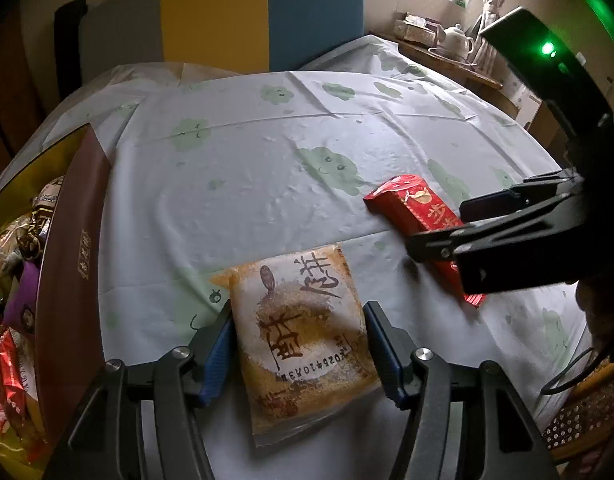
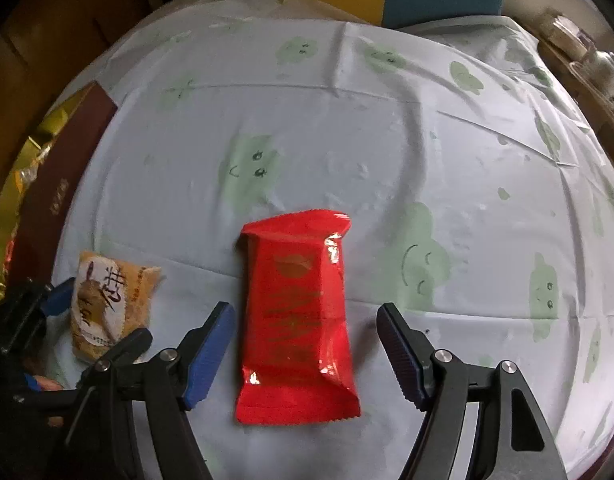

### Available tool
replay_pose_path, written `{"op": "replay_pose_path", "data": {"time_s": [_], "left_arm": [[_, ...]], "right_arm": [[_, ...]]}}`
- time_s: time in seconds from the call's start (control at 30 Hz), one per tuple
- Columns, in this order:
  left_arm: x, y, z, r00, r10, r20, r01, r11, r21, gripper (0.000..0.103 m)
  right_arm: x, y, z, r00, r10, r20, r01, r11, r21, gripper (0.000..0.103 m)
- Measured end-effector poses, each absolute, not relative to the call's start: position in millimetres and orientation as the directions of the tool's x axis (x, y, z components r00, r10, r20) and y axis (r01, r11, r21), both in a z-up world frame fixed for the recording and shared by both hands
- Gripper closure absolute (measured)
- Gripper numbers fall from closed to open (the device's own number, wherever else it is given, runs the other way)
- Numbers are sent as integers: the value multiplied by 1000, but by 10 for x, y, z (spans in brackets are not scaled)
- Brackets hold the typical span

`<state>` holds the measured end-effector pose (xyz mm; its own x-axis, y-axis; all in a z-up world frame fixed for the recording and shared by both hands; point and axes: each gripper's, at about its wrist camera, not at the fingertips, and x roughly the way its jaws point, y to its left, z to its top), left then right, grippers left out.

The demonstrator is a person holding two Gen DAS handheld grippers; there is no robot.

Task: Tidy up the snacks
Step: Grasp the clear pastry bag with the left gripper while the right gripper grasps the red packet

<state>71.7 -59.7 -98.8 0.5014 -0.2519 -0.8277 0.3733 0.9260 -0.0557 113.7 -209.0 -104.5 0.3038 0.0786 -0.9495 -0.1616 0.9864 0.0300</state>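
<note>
A tan snack packet with brown characters lies flat on the pale cloth between the fingers of my left gripper; the blue pads touch both its edges. It also shows in the right wrist view. A red snack packet lies flat between the spread fingers of my right gripper, with gaps on both sides. In the left wrist view the red packet sits under the right gripper.
A brown box with a gold interior, holding several wrapped snacks, stands at the left edge; it also shows in the right wrist view. The table has a cloud-print cloth. A teapot sits on a side table at the back right.
</note>
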Motion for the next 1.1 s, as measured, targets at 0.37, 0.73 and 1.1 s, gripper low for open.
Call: {"op": "replay_pose_path", "data": {"time_s": [0.37, 0.73, 1.1], "left_arm": [[698, -610, -989, 511, -248, -823, 368, 929, -51, 40], [691, -660, -985, 519, -232, -823, 365, 930, -32, 40], [681, -676, -992, 531, -216, -820, 359, 933, -13, 41]], "right_arm": [[1083, -2023, -1052, 345, -20, -938, -173, 981, -84, 63], [1138, -2092, -1056, 322, -10, -947, -150, 987, -62, 57], [1058, -1997, -1041, 335, -32, -942, -175, 980, -96, 57]]}}
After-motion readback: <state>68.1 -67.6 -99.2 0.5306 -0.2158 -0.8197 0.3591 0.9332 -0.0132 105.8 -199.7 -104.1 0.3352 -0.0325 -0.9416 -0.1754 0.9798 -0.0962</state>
